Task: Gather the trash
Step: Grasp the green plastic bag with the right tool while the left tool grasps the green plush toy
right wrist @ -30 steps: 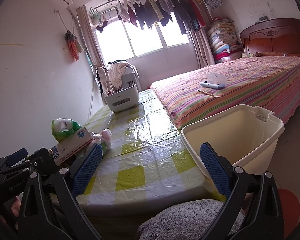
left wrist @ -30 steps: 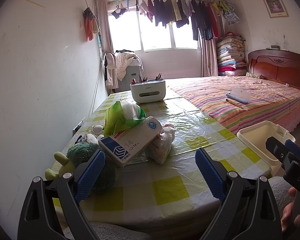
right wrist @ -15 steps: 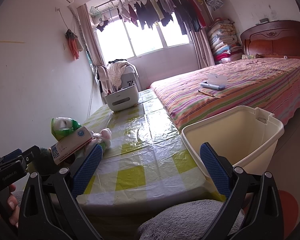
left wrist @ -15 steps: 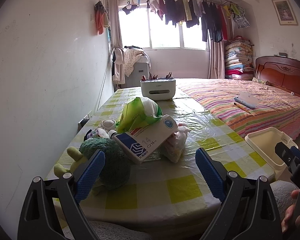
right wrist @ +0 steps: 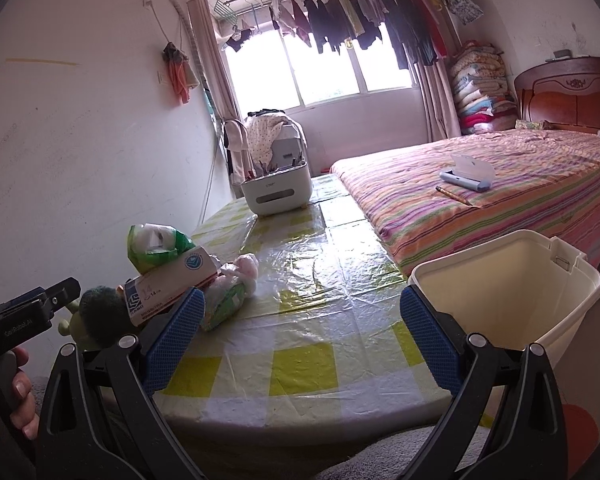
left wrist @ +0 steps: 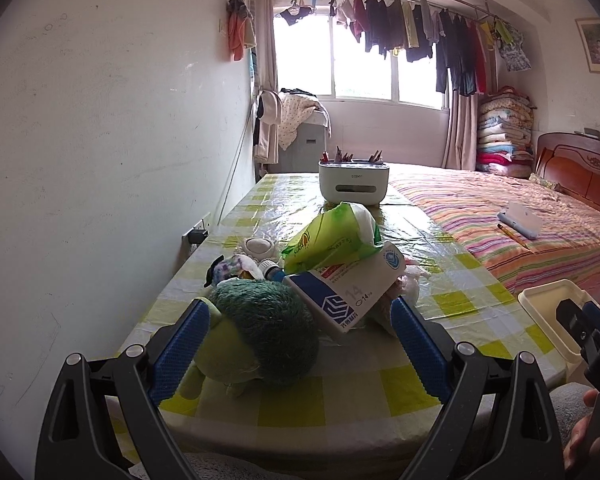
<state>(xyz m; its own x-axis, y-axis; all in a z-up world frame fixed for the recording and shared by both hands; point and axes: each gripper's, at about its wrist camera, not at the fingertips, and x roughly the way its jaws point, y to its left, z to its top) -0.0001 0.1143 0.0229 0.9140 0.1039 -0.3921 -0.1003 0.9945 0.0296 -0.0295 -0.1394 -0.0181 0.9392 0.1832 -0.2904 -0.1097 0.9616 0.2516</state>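
Left gripper (left wrist: 296,344) hovers low over the near edge of the surface (left wrist: 340,392), fingers (left wrist: 178,350) spread wide apart and holding nothing; a green plush toy (left wrist: 264,336) sits between them, untouched. Just behind the toy lies the trash pile: a blue-and-white carton (left wrist: 348,288) tilted against a green plastic bag (left wrist: 332,236), with a clear crumpled bag (right wrist: 228,296) beside the carton. Right gripper (right wrist: 300,340) is held off the near edge, fingers (right wrist: 430,342) likewise wide apart and empty. A cream bin (right wrist: 512,288) stands past the surface's right edge, next to the striped bed (right wrist: 500,184). A white organizer box (left wrist: 354,186) sits at the far end.
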